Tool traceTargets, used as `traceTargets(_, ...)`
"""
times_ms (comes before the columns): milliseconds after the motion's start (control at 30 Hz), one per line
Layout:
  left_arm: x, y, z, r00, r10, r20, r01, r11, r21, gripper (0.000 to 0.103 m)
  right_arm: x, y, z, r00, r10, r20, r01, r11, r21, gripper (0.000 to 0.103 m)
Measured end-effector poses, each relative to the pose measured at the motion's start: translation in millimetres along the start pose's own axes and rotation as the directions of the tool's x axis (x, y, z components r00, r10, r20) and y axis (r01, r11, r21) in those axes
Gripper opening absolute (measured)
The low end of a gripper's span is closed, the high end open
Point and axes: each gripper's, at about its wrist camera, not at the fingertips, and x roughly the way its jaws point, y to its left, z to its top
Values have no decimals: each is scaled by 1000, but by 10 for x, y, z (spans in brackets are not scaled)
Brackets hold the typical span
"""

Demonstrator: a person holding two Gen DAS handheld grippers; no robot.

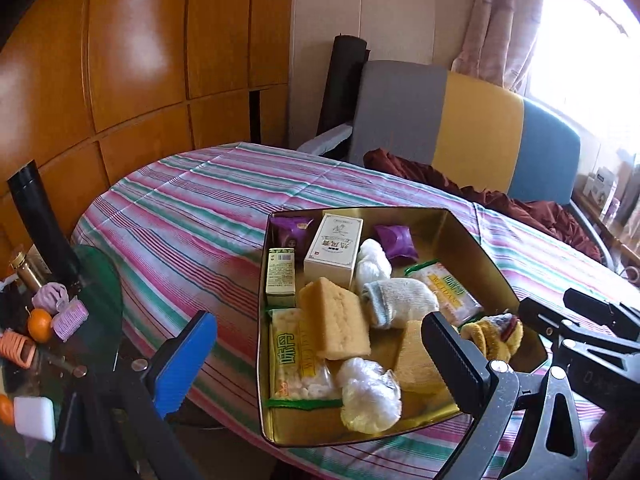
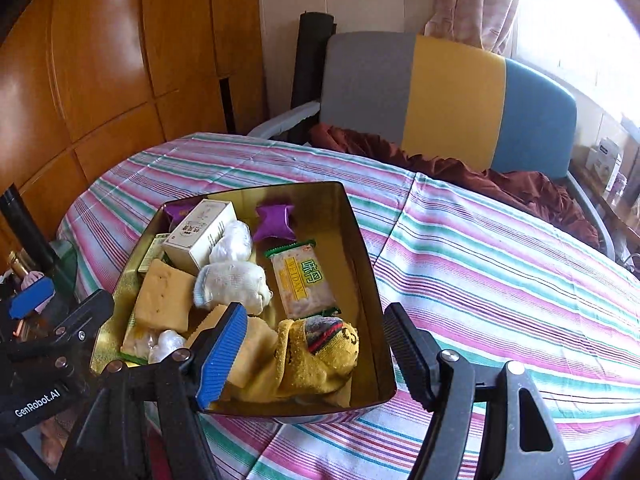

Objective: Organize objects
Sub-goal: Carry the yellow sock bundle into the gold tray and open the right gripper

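Note:
A gold tin (image 1: pixel 480 248) (image 2: pixel 370 280) sits on the striped tablecloth (image 1: pixel 180 220) (image 2: pixel 500 260). It holds a yellow sock (image 1: pixel 494 334) (image 2: pixel 320 360), a white sock (image 1: pixel 400 300) (image 2: pixel 234 282), yellow sponges (image 1: pixel 336 324) (image 2: pixel 164 300), a white box (image 1: pixel 334 248), purple packets and snack packs. My right gripper (image 2: pixel 316 354) hangs open above the tin's near end. The yellow sock lies loose in the tin between its pads, untouched. My left gripper (image 1: pixel 320 364) is open over the tin's near left part, with nothing in it.
A glass side table (image 1: pixel 96 280) at the left carries a tangerine (image 1: pixel 39 324), hair rollers, a black bottle (image 1: pixel 40 220) and a white block (image 1: pixel 34 416). Behind the table stands a grey, yellow and blue chair (image 2: pixel 452 100) with maroon cloth (image 2: pixel 500 184) on its seat.

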Motion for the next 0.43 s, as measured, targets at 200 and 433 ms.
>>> traceTargets(200, -40, -24, -16, 999, 26, 29, -26, 1000, -3, 103, 13, 34, -44, 1000, -4, -13, 4, 1000, -10, 72)
traceTargets(433, -57, -46, -22, 999, 25, 35, -26, 1000, 10, 103, 54, 65, -71, 1000, -3, -15, 3, 1000, -11, 72)
